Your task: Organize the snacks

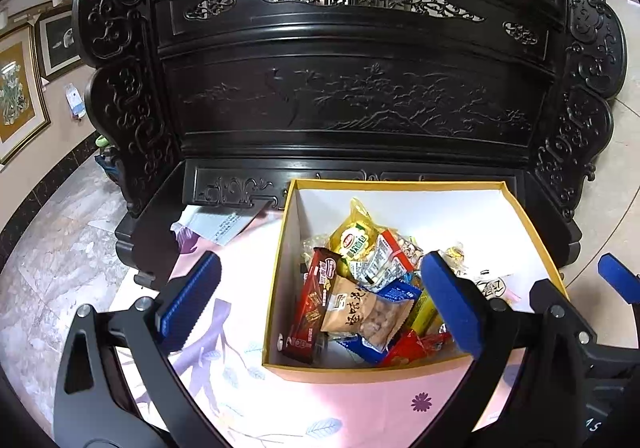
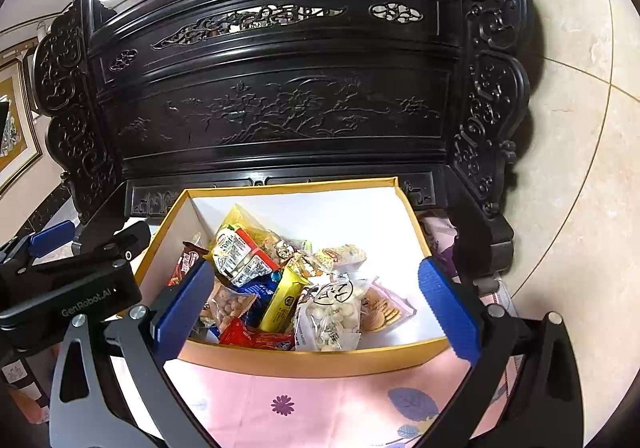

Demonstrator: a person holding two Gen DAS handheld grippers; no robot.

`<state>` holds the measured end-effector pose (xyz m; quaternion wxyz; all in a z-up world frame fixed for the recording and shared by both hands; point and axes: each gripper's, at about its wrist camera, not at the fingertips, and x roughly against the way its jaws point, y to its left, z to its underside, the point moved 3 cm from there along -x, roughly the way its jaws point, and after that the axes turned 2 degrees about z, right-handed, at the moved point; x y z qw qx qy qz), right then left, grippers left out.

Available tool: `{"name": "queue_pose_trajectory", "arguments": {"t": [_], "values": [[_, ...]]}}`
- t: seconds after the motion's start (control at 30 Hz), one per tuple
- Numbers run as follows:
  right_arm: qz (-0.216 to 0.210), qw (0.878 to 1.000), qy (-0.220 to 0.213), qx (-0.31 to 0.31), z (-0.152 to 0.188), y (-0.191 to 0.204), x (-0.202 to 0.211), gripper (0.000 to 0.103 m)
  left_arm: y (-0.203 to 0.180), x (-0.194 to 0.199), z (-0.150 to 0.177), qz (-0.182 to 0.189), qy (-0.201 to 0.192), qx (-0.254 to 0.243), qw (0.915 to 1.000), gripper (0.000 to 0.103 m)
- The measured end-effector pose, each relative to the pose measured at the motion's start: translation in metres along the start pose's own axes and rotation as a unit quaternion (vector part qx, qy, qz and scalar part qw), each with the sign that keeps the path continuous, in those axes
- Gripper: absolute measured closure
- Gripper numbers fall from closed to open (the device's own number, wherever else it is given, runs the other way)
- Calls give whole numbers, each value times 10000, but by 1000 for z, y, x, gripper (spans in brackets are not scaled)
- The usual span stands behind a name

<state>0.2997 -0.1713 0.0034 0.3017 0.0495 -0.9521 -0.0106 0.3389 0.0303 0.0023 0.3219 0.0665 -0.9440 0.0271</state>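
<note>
Snacks (image 2: 280, 288) in bright crinkled wrappers, red, yellow, tan and clear, lie heaped in a yellow-rimmed white box (image 2: 304, 362) on a pink floral cloth (image 2: 280, 404); left gripper (image 1: 320, 300) and right gripper (image 2: 316, 298) hover above, fingers apart, holding nothing.

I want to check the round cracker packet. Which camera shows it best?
The right wrist view: the round cracker packet lies unobstructed at the right of the yellow box, beside a white candy bag. In the left wrist view the left gripper's finger hides that corner, so I can't find it.
</note>
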Motion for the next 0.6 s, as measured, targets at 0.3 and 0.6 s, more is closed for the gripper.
{"name": "queue_pose_trajectory", "arguments": {"t": [0.3,0.6], "values": [[23,10000,-19,12,0,0,1,1,0,2,0,41,-27,18,10000,2],[23,10000,-17,6,-1,0,2,1,-1,3,0,9,-13,-6,10000,2]]}}
